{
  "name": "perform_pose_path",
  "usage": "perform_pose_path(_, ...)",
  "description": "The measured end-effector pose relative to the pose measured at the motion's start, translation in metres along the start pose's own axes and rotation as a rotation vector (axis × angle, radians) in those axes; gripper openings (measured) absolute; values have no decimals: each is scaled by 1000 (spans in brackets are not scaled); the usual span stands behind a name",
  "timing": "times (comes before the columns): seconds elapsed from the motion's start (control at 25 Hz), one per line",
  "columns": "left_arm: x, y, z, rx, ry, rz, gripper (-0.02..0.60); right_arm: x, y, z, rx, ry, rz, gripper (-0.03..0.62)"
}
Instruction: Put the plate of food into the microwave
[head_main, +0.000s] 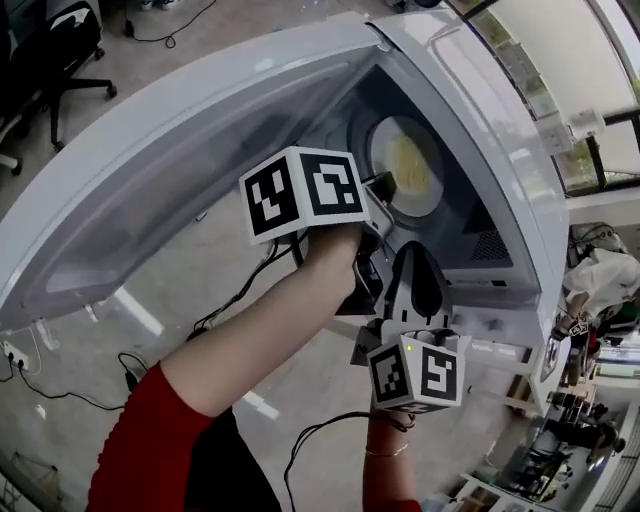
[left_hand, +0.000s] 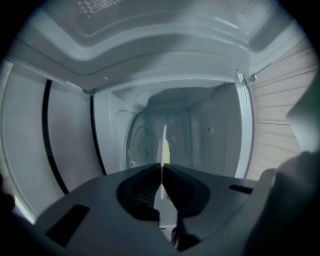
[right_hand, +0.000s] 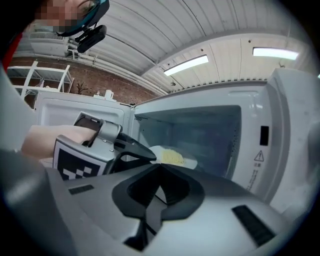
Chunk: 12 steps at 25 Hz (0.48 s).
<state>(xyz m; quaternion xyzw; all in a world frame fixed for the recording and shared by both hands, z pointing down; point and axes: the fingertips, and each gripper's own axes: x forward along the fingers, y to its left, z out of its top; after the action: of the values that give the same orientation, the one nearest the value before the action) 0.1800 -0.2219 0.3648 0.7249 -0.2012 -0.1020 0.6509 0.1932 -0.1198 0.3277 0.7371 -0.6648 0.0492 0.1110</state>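
The left tongs (left_hand: 161, 166) pinch the rim of a white plate (left_hand: 164, 136), which shows edge-on between the pressed pads in the left gripper view, with yellow food (left_hand: 165, 152) lying on it just past the tips. In the head view the plate sits at one o'clock from the left tongs' marker cube (head_main: 300, 193), inside the cavity of the white microwave (head_main: 470, 110); whether it rests on the oven floor or hangs just above it cannot be told. The person's left hand (head_main: 335, 250) grips the handle below the cube, and the bare forearm runs back toward seven o'clock into a red sleeve (head_main: 150, 440). The right tongs (right_hand: 160, 166) are pressed together with nothing between them and are held outside the oven, at five o'clock from the left pair and pointing toward the open cavity. The right gripper view looks past the left tongs to the plate and its food in the oven mouth. The microwave's door (head_main: 180, 200) stands wide open, swung out toward nine o'clock. On the floor (head_main: 200, 270) below it, dark cables (head_main: 235, 300) trail, and an office chair (head_main: 60, 50) stands at eleven o'clock.
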Motion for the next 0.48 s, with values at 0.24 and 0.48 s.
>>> perform_pose_path(0.24, 18, 3, 7, 23, 23, 49, 25, 17, 0, 11, -35, -24, -3, 14)
perform_pose_path(0.48, 29, 12, 5, 71, 69, 119, 25, 16, -11, 13, -46, -23, -25, 14)
